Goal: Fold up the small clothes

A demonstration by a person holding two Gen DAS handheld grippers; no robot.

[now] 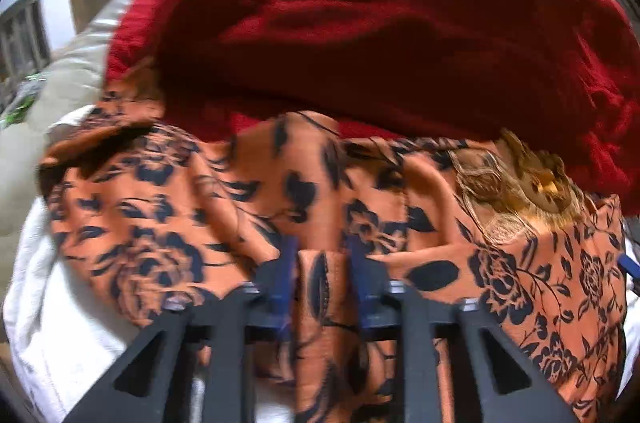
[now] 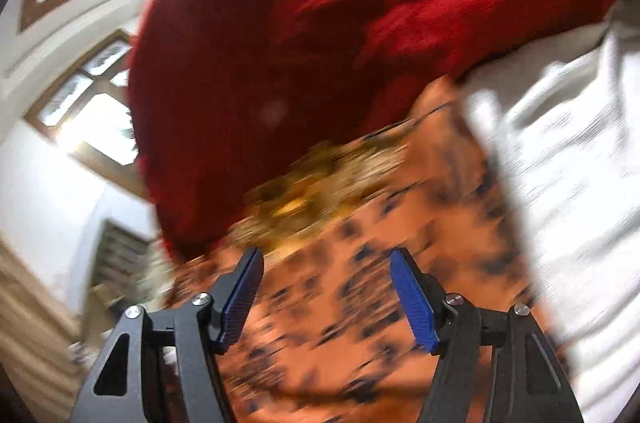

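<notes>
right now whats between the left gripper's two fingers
A bunched fold of the orange floral garment, pinched between the left gripper fingers. The left wrist view shows it; the red cloth lies beyond.

Three garments: orange floral garment (image 1: 168, 207), red garment (image 1: 380, 23), white garment (image 1: 56, 335).

White sheet (image 2: 560, 163) beneath; paned window (image 2: 92, 111) on white wall; beige cushion (image 1: 60, 79) at left.
</notes>
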